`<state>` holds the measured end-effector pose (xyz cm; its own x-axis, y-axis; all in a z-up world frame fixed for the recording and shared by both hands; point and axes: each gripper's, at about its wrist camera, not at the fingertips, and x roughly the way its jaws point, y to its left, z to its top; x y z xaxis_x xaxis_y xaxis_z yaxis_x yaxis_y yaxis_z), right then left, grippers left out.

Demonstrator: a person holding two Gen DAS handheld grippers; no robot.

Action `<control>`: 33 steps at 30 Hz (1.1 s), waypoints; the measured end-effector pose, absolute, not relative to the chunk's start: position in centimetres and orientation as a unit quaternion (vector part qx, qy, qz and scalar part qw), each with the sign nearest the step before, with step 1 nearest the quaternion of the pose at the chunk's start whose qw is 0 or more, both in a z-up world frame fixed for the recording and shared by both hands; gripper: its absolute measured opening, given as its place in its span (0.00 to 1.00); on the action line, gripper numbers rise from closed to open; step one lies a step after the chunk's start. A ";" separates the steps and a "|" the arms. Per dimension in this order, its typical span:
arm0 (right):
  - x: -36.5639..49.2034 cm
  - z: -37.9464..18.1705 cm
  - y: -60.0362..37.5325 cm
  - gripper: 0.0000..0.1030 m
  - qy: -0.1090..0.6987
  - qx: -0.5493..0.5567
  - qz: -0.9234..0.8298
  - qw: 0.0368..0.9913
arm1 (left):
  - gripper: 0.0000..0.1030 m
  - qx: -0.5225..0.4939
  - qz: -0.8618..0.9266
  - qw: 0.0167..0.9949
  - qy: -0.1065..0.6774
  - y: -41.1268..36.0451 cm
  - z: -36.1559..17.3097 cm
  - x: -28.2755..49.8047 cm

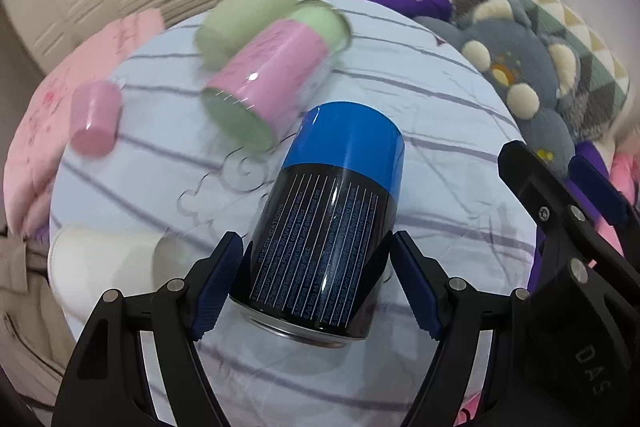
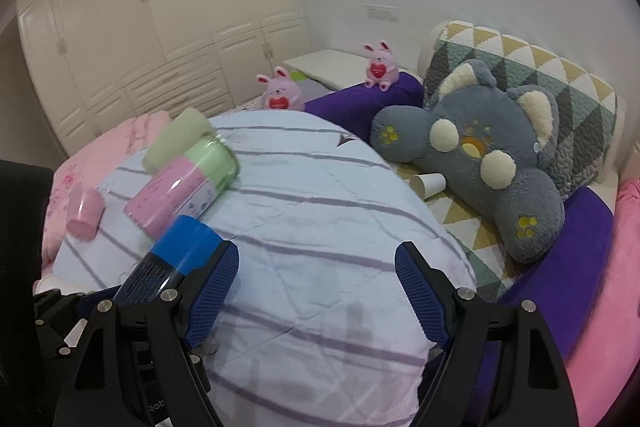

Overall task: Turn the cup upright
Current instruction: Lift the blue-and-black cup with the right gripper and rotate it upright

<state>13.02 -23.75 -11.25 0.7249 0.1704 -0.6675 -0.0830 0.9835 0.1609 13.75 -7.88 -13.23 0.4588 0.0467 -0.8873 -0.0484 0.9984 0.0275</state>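
On the striped pale-blue quilt (image 1: 440, 131), from the left wrist view, a white paper cup (image 1: 100, 259) lies on its side at the left, a small pink plastic cup (image 1: 96, 117) sits beyond it, and a pink-and-green cylindrical container (image 1: 272, 79) lies next to a pale green cup (image 1: 244, 15). The left gripper (image 1: 316, 283) brackets the blue-and-black glossy cylindrical cup (image 1: 332, 219) — lying tilted, rim toward the camera — jaws spread, apparently not squeezing. At the right, the right gripper (image 2: 316, 291) hangs spread over bare quilt — holding nothing
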 end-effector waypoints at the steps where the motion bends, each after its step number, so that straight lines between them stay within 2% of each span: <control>1: 12.9 -11.3 -23.4 0.80 0.366 0.058 0.070 0.926 | 0.75 -0.002 0.030 0.853 0.521 -7.6 -13.3 13.6; 9: 11.6 -10.7 -21.5 0.80 0.374 0.052 0.087 0.922 | 0.78 -0.008 0.019 0.860 0.511 -6.1 -12.4 11.8; 18: 10.1 -7.8 -21.1 0.80 0.353 0.070 0.092 0.929 | 0.92 -0.004 -0.005 0.902 0.432 -3.7 -8.5 8.6; 33: 10.2 -8.9 -18.3 0.79 0.424 0.138 0.150 0.882 | 0.98 0.029 0.013 0.915 0.401 2.1 -6.9 6.0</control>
<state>10.20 -18.29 -8.87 0.5948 0.3819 -0.7074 -0.1483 0.9170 0.3703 5.99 2.11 -6.91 0.6777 0.0468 -0.7338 -0.0005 0.9980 0.0631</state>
